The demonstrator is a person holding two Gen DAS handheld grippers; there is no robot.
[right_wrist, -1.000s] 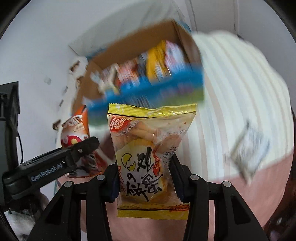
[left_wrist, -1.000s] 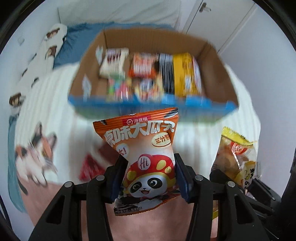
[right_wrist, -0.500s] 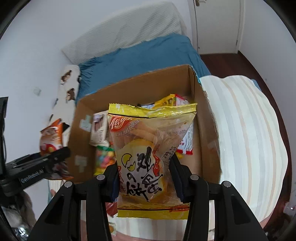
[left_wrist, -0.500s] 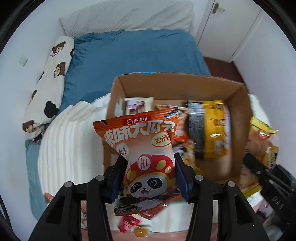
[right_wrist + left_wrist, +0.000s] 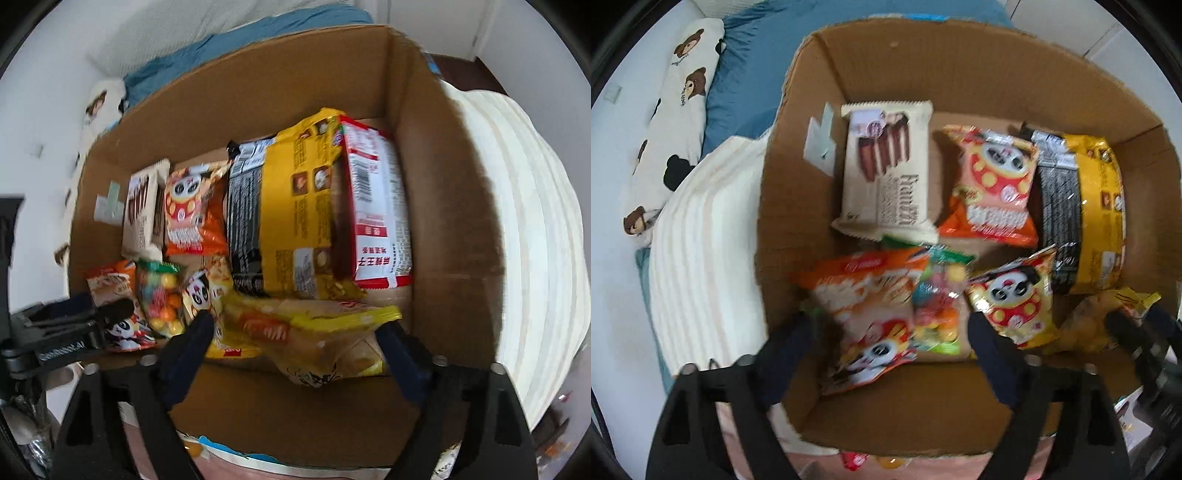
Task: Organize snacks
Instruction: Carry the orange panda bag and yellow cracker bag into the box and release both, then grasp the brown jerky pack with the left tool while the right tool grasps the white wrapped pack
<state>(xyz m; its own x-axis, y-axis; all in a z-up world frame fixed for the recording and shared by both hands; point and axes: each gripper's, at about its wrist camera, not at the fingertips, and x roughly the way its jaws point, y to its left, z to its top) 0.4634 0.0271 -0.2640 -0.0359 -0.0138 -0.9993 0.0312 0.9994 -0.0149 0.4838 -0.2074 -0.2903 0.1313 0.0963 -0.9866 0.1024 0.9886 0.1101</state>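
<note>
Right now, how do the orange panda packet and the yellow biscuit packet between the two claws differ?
The orange panda packet is opaque, printed with a cartoon panda; the yellow biscuit packet is partly see-through. The orange one lies at the cardboard box's left end, the yellow one further right. Both lie loose between jaws that have just opened.

Box (image 5: 960, 66) plain brown cardboard, pale tape patch on inner wall. Wafer pack (image 5: 886, 173) cream w/ dark brown bars. Panda bag (image 5: 993, 192) orange-red w/ yellow dots, b&w panda. Small panda bag (image 5: 1012, 299) yellow, red dotted cap on panda. Orange bag (image 5: 864, 314) orange/white, red-capped panda at bottom. Candy bag (image 5: 938, 295) clear, multicolour balls, green top. Big pack (image 5: 291, 218) yellow & black. Red pack (image 5: 376, 206) white w/ red ends, barcode. Yellow bag (image 5: 321, 339) see-through, yellow edge, black script. Blanket (image 5: 701, 240) cream w/ faint peach stripes. Sheet (image 5: 753, 62) teal blue. Pillow (image 5: 672, 110) white w/ brown bears, black blobs. Claws black, navy pads (image 5: 986, 347).
</note>
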